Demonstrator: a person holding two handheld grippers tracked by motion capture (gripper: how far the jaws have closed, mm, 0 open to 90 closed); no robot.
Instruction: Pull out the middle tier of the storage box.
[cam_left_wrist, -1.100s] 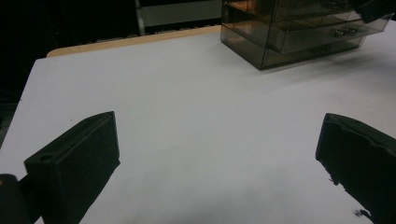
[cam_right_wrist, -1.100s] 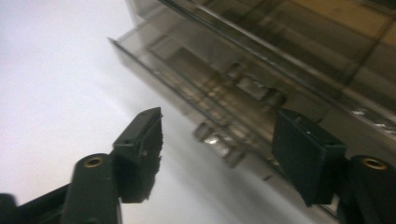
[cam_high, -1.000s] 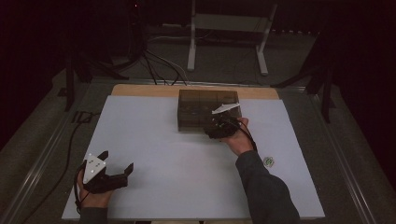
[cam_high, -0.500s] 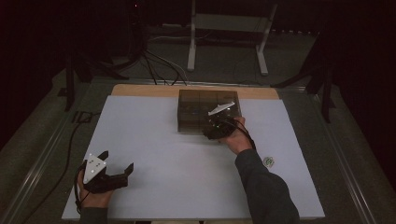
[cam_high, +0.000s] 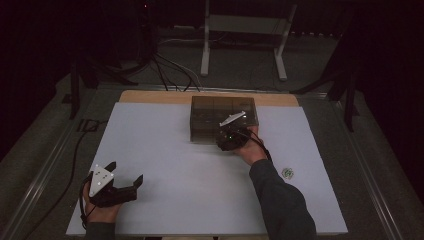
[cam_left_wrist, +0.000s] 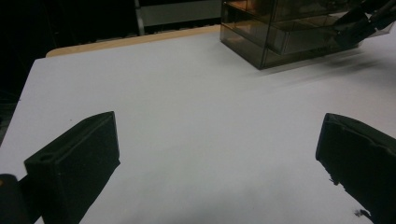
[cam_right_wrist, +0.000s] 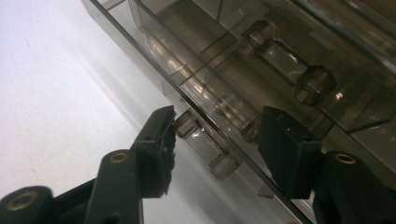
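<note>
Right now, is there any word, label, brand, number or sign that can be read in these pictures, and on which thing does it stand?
No text can be read.
Smoky clear drawer box: no label or print shows on it.
Small round thing on the white table: any marking is too small and blurred to read.
Left gripper and right gripper: no marking shows.

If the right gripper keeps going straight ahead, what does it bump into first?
Most likely the clear bar handle on the front of the smoky see-through plastic drawer box. The right gripper has its jaws on either side of that handle, just closing in; whether they touch it is unclear.
</note>
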